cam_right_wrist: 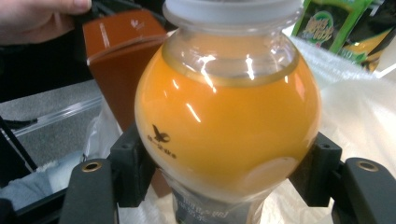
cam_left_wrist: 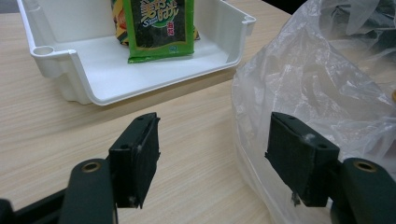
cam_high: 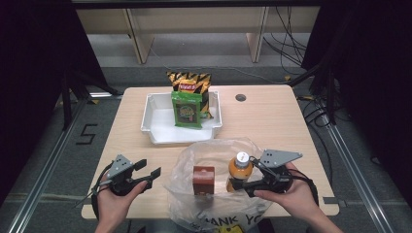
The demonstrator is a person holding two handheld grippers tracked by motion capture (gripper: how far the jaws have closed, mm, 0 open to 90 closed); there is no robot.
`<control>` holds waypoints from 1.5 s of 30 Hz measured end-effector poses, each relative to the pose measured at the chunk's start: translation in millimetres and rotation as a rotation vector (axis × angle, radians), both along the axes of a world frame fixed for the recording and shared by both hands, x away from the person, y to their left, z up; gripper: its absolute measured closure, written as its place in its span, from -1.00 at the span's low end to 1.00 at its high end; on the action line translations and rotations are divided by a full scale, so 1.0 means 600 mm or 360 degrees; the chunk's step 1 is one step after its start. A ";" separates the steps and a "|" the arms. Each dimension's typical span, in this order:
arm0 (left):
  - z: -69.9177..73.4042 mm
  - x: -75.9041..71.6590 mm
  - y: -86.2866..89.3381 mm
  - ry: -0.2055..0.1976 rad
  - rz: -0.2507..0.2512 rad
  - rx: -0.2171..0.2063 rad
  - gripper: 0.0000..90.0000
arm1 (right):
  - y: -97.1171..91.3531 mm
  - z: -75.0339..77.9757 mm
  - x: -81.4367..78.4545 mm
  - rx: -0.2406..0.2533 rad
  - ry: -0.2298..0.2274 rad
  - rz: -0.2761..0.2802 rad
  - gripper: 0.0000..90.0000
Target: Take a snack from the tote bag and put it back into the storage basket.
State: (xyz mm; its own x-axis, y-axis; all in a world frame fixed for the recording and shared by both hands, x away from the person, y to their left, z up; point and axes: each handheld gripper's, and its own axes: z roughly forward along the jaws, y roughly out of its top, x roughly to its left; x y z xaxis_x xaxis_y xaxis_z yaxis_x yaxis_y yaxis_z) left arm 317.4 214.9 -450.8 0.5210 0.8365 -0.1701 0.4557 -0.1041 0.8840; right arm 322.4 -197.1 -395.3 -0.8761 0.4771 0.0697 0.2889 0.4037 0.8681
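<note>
Pinching orange bottle (cam_right_wrist: 227, 135), bird logo: right gripper (cam_right_wrist: 227, 179) | left gripper (cam_left_wrist: 215, 163) fingers spread | bag (cam_high: 214, 221) "THANK"

Bottle (cam_high: 239, 170): clear plastic, orange drink, white cap, pale label low on the body. Upright, near-right on the bench, inside the open clear plastic bag (cam_high: 214, 150), just right of a brown carton (cam_high: 203, 179). Pinched at its bulge.

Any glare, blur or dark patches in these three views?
Right gripper view: white glare streaks on the orange bottle, which is sharp; the green packet behind is soft. Left gripper view: bright sheen on the plastic bag. High view: evenly lit table, dark surroundings.
</note>
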 end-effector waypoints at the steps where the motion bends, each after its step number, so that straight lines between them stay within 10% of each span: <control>1: 0.000 0.000 0.000 0.0000 -0.0001 -0.0001 -0.25 | 0.000 0.004 -0.002 0.0005 0.0014 0.0004 -0.24; 45: 0.001 0.000 -0.001 -0.0007 -0.0010 -0.0013 -0.25 | 0.028 0.083 0.054 0.0107 -0.0100 -0.0103 -0.24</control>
State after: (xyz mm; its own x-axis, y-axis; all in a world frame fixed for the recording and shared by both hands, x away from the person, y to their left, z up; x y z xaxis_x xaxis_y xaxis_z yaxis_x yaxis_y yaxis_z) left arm 317.6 214.5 -450.5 0.5271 0.8317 -0.1747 0.4511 -0.0996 0.8869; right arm 354.9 -180.3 -345.8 -0.8472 0.5289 0.0495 0.2567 0.3261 0.9098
